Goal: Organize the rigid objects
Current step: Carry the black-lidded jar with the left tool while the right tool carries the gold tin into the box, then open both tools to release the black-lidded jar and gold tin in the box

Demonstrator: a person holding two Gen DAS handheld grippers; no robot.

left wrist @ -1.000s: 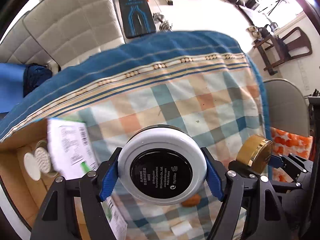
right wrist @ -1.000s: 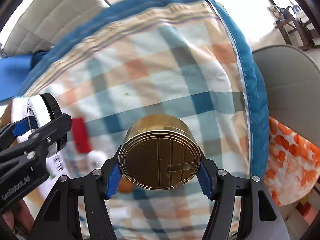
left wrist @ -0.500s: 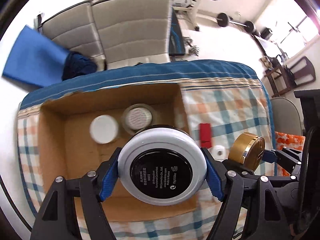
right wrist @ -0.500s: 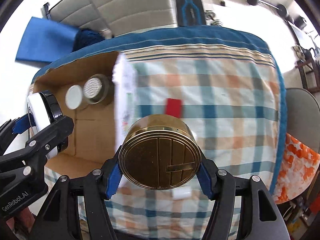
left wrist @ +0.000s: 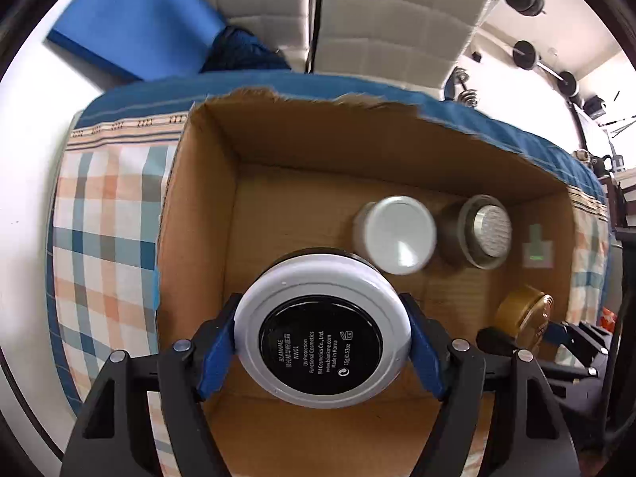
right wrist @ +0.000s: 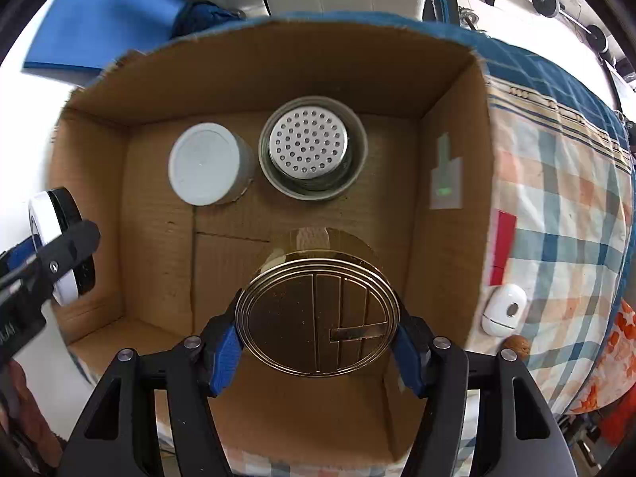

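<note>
Checked cloth in orange, blue and white covers the worktop, and an open cardboard box sits on it. Against the box's far wall stand a white-lidded jar and, just right of it, a metal strainer cup — close together, perhaps touching. The left hand-held gripper is clamped on a white compact with a black base, above the box's left half. The right hand-held gripper is clamped on a gold tin, above the near right part. Outside the right wall lie a red card and a small white device.
</note>
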